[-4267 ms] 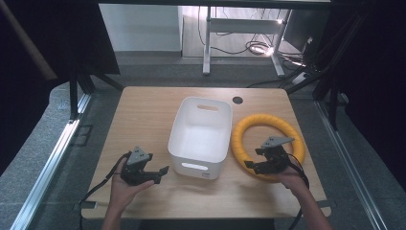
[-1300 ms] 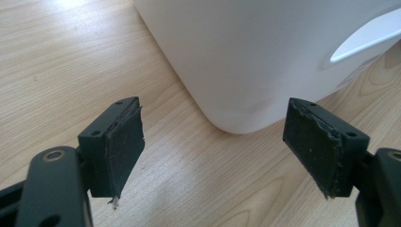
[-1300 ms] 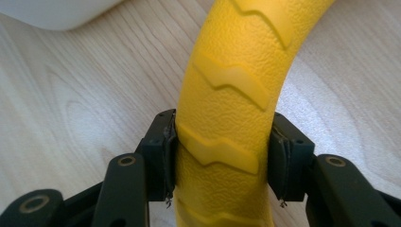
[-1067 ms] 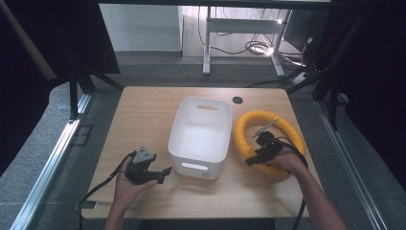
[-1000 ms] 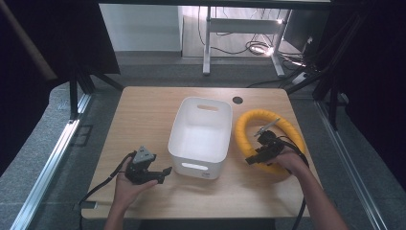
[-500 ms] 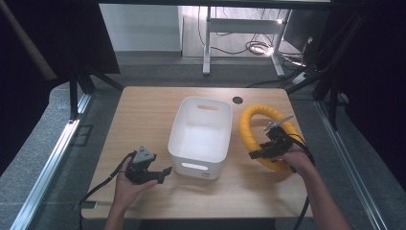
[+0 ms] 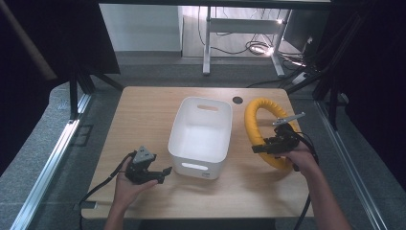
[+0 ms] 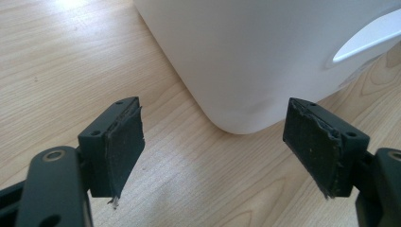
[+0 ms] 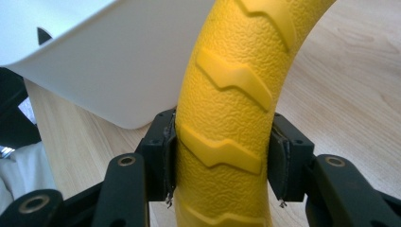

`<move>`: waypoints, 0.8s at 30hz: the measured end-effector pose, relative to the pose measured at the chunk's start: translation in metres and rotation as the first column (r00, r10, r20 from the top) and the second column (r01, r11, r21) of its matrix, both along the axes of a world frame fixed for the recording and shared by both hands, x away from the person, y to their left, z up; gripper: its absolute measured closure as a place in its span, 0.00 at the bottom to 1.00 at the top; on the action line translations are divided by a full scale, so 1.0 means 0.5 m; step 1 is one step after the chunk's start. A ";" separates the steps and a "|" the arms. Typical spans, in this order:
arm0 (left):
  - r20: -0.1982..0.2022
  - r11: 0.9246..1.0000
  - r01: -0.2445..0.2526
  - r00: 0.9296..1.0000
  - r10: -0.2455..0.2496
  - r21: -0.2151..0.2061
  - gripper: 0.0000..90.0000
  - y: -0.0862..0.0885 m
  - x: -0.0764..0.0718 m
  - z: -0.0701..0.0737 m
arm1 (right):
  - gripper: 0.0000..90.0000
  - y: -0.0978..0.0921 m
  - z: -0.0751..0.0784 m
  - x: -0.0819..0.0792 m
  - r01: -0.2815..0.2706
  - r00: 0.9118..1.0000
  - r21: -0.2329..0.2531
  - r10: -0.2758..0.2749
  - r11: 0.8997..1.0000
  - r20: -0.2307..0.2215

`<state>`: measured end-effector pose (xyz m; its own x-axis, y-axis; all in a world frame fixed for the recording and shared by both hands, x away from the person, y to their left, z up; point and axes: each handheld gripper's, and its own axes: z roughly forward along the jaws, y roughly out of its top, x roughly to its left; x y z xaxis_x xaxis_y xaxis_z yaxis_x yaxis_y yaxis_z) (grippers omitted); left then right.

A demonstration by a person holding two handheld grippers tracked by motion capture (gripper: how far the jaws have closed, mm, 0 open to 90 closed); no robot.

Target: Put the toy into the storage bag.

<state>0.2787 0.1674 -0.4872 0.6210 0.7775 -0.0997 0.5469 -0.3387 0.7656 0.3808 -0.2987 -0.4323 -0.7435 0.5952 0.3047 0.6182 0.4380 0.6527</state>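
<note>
Yellow rubbery ring [image 7: 259,125], pebbled skin with raised zigzag ridges, sits right of centre in the high view, tilted up off the wooden table [image 7: 143,115] beside the white plastic bin [image 7: 201,136]. Right gripper [image 9: 222,158] clamps the ring's tube, both black pads pressed against it. Left gripper [image 8: 215,151], lower left in the high view, rests with jaws wide apart, worn pads facing the bin's smooth rounded corner, holding nothing.
</note>
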 end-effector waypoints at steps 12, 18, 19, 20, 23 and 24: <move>0.000 1.000 0.001 1.000 -0.001 0.001 0.24 0.000 0.000 0.000 | 0.56 -0.019 0.022 -0.015 0.028 0.998 0.092 -0.033 0.995 0.050; -0.001 1.000 0.001 1.000 -0.001 0.001 0.24 -0.001 0.001 -0.001 | 0.56 -0.034 0.031 -0.018 0.039 0.997 0.149 -0.049 0.988 0.064; -0.002 1.000 0.001 1.000 -0.001 0.001 0.24 -0.001 0.001 -0.001 | 0.56 -0.038 0.034 -0.020 0.042 0.996 0.165 -0.054 0.985 0.068; -0.001 1.000 0.001 1.000 -0.001 0.000 0.24 -0.001 0.001 -0.001 | 0.56 -0.040 0.037 -0.021 0.044 0.996 0.178 -0.057 0.983 0.070; -0.001 1.000 0.000 1.000 0.000 0.000 0.24 -0.001 0.001 -0.001 | 0.56 -0.042 0.043 -0.023 0.046 0.995 0.195 -0.063 0.980 0.082; -0.001 1.000 0.001 1.000 -0.001 0.000 0.24 -0.001 0.001 -0.001 | 0.56 -0.041 0.045 -0.024 0.045 0.994 0.201 -0.064 0.979 0.091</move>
<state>0.2791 0.1670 -0.4876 0.6214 0.7770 -0.1006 0.5477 -0.3389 0.7650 0.3686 -0.3193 -0.4095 -0.7432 0.5705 0.3495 0.5678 0.2613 0.7806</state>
